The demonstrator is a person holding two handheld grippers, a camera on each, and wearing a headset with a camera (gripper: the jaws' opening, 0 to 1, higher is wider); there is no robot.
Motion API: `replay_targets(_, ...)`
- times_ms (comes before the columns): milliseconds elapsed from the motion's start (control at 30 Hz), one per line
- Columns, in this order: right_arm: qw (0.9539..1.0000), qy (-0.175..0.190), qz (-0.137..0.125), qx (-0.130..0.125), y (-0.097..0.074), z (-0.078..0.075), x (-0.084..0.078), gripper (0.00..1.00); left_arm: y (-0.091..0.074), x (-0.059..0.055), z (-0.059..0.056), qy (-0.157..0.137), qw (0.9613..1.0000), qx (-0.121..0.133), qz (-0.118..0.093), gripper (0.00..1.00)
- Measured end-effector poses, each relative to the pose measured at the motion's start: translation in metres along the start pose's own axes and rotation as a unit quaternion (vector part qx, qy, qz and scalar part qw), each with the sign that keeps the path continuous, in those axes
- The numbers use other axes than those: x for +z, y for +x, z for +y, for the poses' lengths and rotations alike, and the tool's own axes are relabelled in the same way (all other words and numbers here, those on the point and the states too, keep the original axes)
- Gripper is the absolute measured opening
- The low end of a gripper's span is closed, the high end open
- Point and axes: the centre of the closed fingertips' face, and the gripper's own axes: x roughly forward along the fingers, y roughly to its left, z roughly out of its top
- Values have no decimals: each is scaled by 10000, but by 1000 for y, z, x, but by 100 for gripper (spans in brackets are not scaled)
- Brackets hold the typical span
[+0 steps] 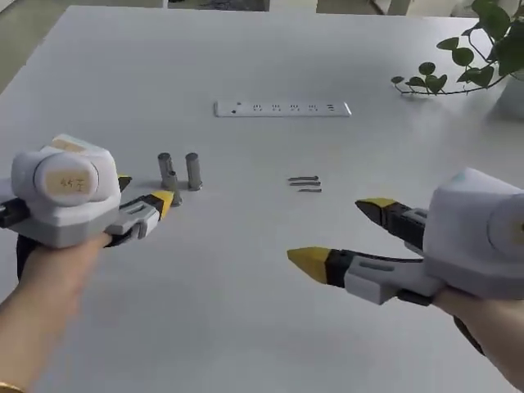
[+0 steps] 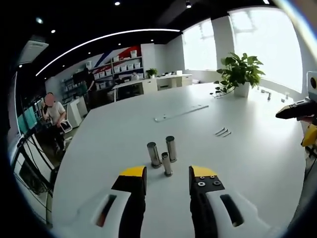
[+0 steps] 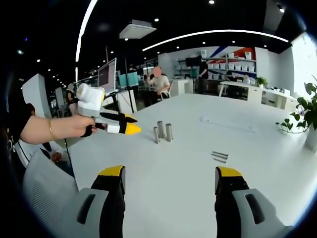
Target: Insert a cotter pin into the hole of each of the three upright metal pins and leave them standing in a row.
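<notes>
Three short grey metal pins (image 1: 178,173) stand upright in a tight cluster left of the table's middle; they also appear in the left gripper view (image 2: 163,151) and the right gripper view (image 3: 163,132). Three thin cotter pins (image 1: 304,184) lie side by side on the table to their right (image 2: 221,132) (image 3: 219,156). My left gripper (image 1: 146,192) hovers open just left of the metal pins, which stand just beyond its empty jaws (image 2: 167,173). My right gripper (image 1: 340,233) is wide open and empty, in front of the cotter pins (image 3: 170,173).
A white power strip (image 1: 282,108) lies farther back on the white table (image 1: 246,311). A potted plant (image 1: 483,49) stands at the far right corner. Beyond the table are office desks and seated people.
</notes>
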Motion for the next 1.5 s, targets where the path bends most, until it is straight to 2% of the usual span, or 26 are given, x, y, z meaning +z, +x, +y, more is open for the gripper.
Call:
replay_targets(67, 10000, 81, -50, -18, 1, -1, 1, 71, 9, 1, 1, 139, 9999, -62, -64, 29)
replay_targets(233, 9998, 179, -15, -38, 6, -3, -4, 70, 29, 0, 4, 111, 9998, -161, -90, 26)
replay_targets(333, 9998, 209, -6, -41, 8, -4, -4, 70, 39, -3, 3, 259, 9994, -233, -39, 25)
replay_targets(667, 9999, 166, 44, -4, 13, -6, -5, 69, 67, -21, 1, 380, 9984, -381, 193, 20)
replay_targets(733, 9999, 116, 77, -11, 13, -6, -6, 69, 70, -22, 1, 372, 9983, -394, 223, 19)
replay_targets(1000, 9998, 94, 194, -27, 17, -10, -11, 69, 77, -18, 2, 343, 9984, -434, 125, 12)
replay_targets(1200, 9996, 275, 102, 6, 18, -14, -7, 70, 78, -18, 0, 218, 9987, -453, 118, 8)
replay_targets(1400, 9997, 222, 107, -37, 18, -17, -6, 69, 79, -17, -1, 77, 9984, -554, 77, 7)
replay_targets(1500, 9996, 236, 112, -66, 16, -19, -8, 69, 79, -17, -2, 111, 9982, -588, 95, 7)
